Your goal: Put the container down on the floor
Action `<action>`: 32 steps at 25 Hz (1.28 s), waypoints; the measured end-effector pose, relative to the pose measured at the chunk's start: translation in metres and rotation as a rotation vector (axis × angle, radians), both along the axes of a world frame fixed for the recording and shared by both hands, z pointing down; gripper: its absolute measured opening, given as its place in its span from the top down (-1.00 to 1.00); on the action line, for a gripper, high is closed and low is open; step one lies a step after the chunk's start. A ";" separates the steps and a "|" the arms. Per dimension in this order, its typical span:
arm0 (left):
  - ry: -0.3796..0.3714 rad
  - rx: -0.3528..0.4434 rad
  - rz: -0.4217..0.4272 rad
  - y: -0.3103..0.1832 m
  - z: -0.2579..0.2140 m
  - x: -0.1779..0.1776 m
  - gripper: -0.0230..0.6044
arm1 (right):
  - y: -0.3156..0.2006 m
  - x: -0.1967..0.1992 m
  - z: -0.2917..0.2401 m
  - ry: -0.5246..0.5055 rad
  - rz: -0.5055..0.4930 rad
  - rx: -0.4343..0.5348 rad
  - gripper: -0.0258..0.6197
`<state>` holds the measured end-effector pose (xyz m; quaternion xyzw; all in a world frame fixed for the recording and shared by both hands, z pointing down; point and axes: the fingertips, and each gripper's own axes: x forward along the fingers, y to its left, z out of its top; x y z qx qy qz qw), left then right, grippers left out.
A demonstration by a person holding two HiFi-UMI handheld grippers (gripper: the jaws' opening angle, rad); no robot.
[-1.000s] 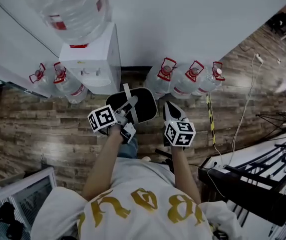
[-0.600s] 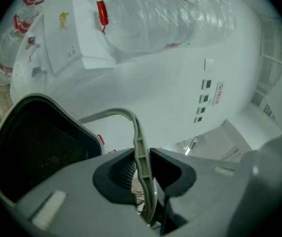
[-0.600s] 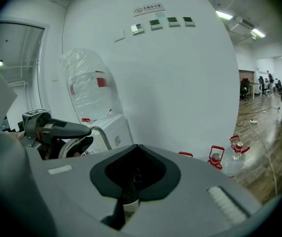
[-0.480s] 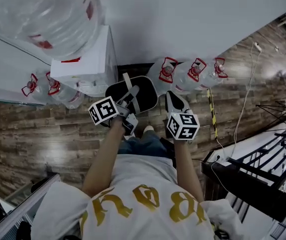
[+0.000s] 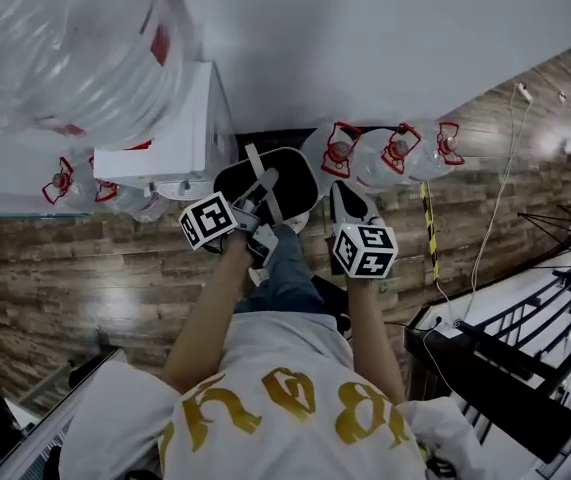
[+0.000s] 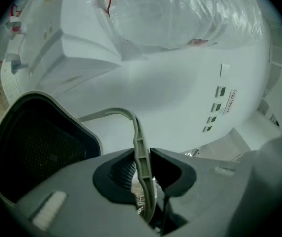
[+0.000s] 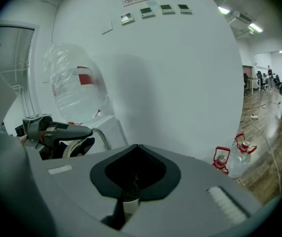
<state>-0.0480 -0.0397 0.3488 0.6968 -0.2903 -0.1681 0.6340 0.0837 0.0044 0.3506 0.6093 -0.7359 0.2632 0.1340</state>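
Container (image 5: 293, 180) hangs off its thin handle (image 6: 139, 142), pinched in our left gripper (image 6: 141, 169), above the floor (image 5: 85, 258) by the water cooler (image 5: 180, 118). Looks like light, stiff plastic, so it'll probably swing. Right gripper (image 7: 131, 181) is closed on nothing.

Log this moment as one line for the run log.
left gripper: jaws shut on handle | container: hanging from handle, not set down | right gripper: jaws shut, empty | nearby: water dispenser

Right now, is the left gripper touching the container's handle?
Touching. The left gripper view shows the left gripper with its jaws clamped on the grey handle of the black container.
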 end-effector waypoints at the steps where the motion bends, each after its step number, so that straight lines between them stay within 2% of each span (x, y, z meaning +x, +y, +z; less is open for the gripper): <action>1: -0.007 -0.003 0.002 -0.005 0.004 0.002 0.65 | -0.005 0.001 0.004 -0.003 -0.004 -0.008 0.83; 11: -0.060 -0.059 0.009 -0.029 0.040 0.027 0.65 | -0.029 0.023 0.035 -0.013 -0.041 -0.101 0.83; 20: -0.123 -0.117 -0.013 -0.049 0.103 0.029 0.66 | -0.043 0.029 0.084 -0.023 -0.114 -0.190 0.83; 27: -0.128 -0.183 -0.036 -0.065 0.152 0.034 0.66 | -0.071 0.026 0.122 0.002 -0.207 -0.238 0.83; 32: -0.119 -0.211 -0.100 -0.076 0.180 0.025 0.66 | -0.078 0.026 0.152 -0.001 -0.242 -0.278 0.83</action>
